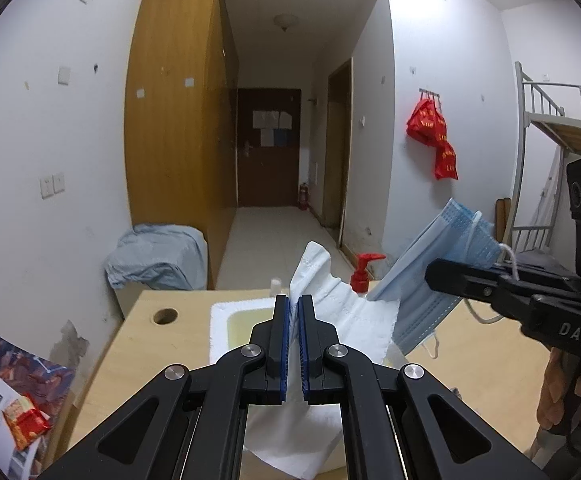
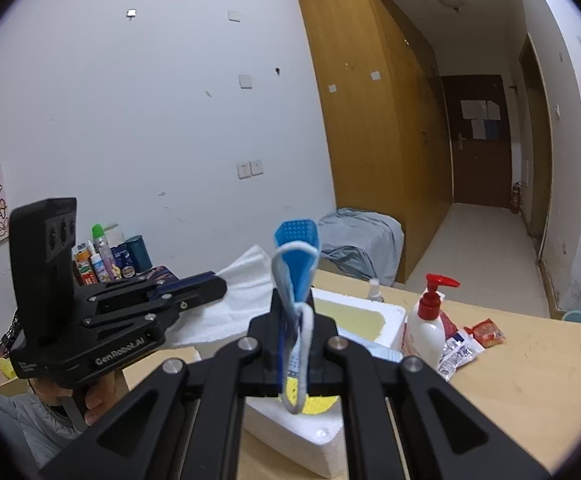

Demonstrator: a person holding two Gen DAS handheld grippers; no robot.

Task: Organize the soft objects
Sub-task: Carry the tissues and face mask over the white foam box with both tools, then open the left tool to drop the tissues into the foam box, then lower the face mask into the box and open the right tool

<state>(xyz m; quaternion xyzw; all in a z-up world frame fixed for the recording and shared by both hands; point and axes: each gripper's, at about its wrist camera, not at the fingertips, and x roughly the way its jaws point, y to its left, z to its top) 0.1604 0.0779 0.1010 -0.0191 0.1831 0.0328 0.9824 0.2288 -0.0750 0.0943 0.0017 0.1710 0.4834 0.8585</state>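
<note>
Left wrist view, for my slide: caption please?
Left claw grips white tissue; right claw holds blue face mask above foam box.

Mask point(image 1: 442, 248) pale blue (pleated); tissue point(image 1: 342, 312) white; pump bottle point(image 2: 426, 326) white, red top.

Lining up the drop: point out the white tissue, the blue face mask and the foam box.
white tissue point(image 1: 346, 308), left wrist view, on its crumpled middle.
blue face mask point(image 1: 430, 272), left wrist view, on its pleated panel.
foam box point(image 2: 390, 320), right wrist view, on its white rim.
</note>
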